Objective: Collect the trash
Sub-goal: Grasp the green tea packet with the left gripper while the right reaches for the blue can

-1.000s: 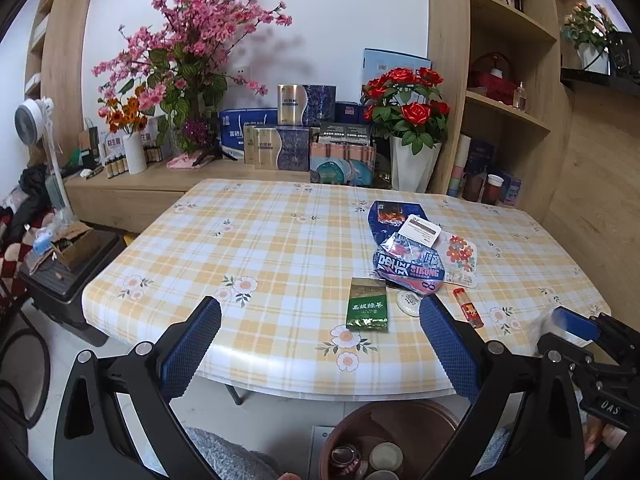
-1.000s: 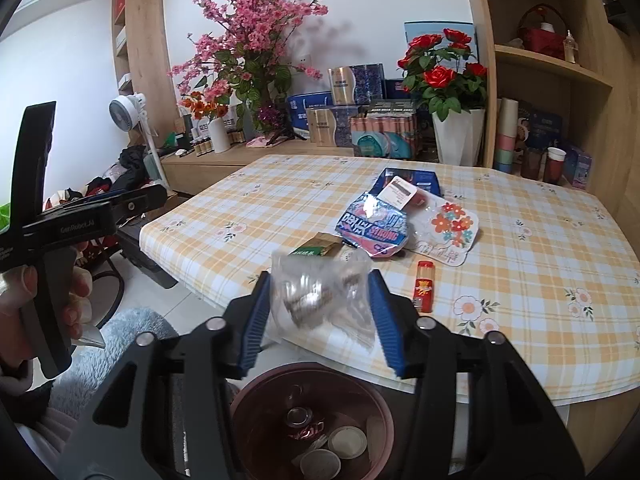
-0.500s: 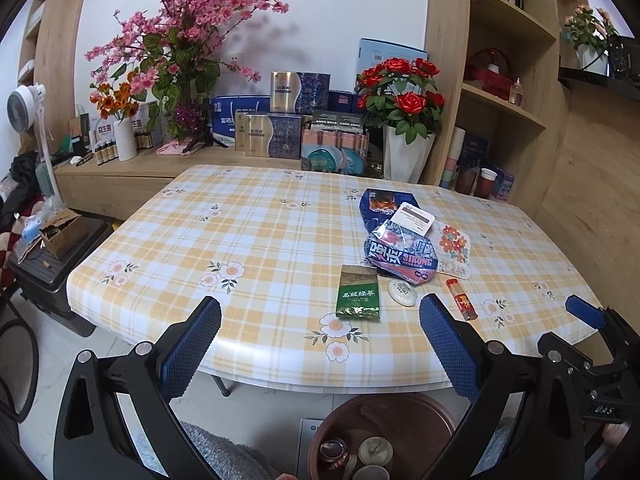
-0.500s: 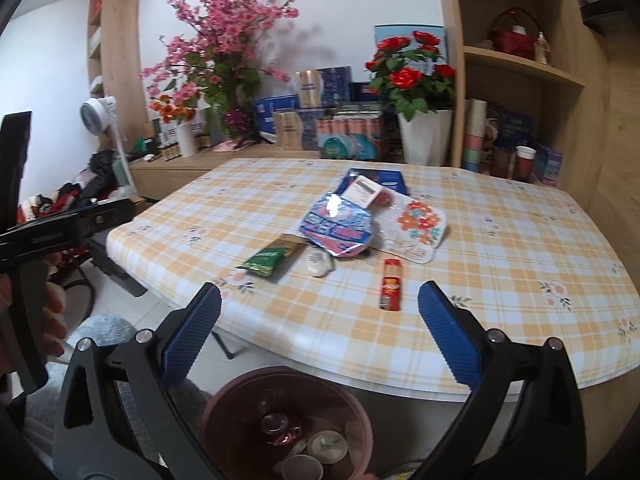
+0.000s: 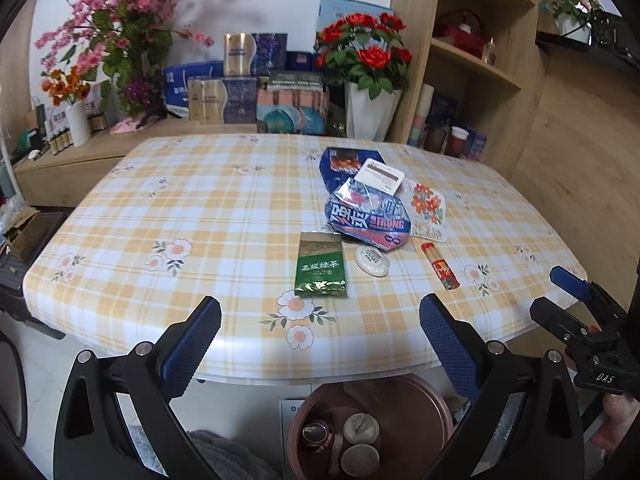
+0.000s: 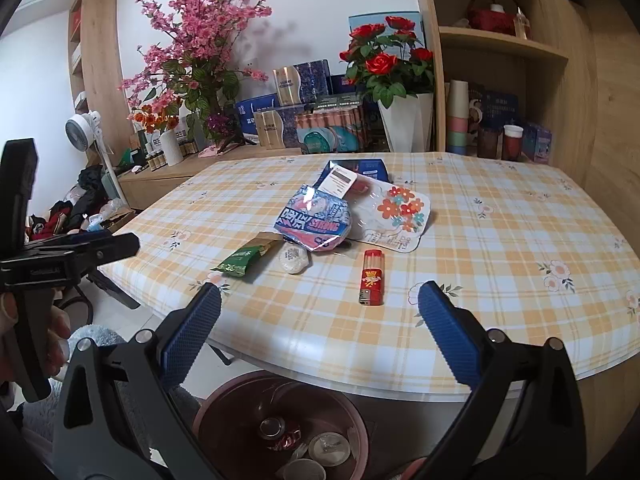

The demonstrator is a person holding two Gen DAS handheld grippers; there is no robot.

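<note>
Trash lies on the checked table (image 5: pixel 200 208): a green tea packet (image 5: pixel 321 270) (image 6: pixel 244 258), a small white round packet (image 5: pixel 372 261) (image 6: pixel 294 259), a red lighter (image 5: pixel 440 271) (image 6: pixel 372 278), a blue and pink snack bag (image 5: pixel 366 216) (image 6: pixel 314 220), a floral wrapper (image 5: pixel 428 210) (image 6: pixel 400 214) and a dark blue packet (image 5: pixel 344 164) (image 6: pixel 370 168). A brown bin (image 5: pixel 368 428) (image 6: pixel 280 428) holding several cups and a can stands on the floor under the table's near edge. My left gripper (image 5: pixel 320 340) and right gripper (image 6: pixel 318 332) are open and empty, above the bin.
Behind the table, a sideboard holds boxes (image 5: pixel 240 80), pink blossoms (image 5: pixel 132 20) and red roses in a white vase (image 5: pixel 370 112). Wooden shelves (image 5: pixel 472 72) stand at right. A fan (image 6: pixel 84 128) and clutter sit at left.
A second ago my right gripper was shut on a crumpled clear plastic wrapper above the bin. It has opened and is empty; the wrapper is gone from view. Both grippers edged closer to the table.
</note>
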